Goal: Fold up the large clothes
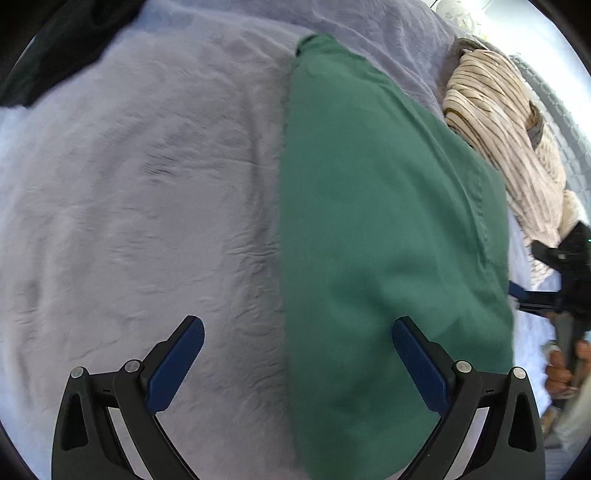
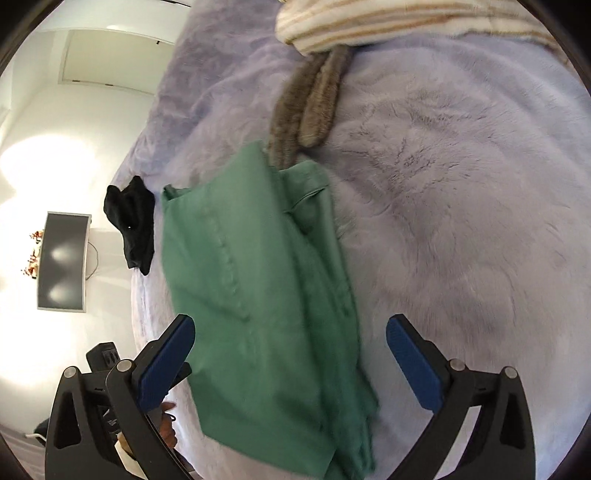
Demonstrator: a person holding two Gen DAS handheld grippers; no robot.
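Note:
A green garment [image 1: 384,221] lies folded into a long strip on the lilac fluffy blanket [image 1: 147,184]. My left gripper [image 1: 297,332] is open and empty above the strip's near end, its right finger over the cloth. In the right wrist view the green garment [image 2: 258,280] shows layered folds on the blanket [image 2: 461,221]. My right gripper [image 2: 290,332] is open and empty above it, jaws either side of the strip. The right gripper also shows at the right edge of the left wrist view [image 1: 517,290].
A beige striped fabric pile [image 1: 506,140] lies beyond the green garment, also seen in the right wrist view [image 2: 388,22], with a brown furry piece [image 2: 310,107] under it. A black garment [image 2: 133,221] lies at the bed edge. A monitor [image 2: 62,262] stands against the white wall.

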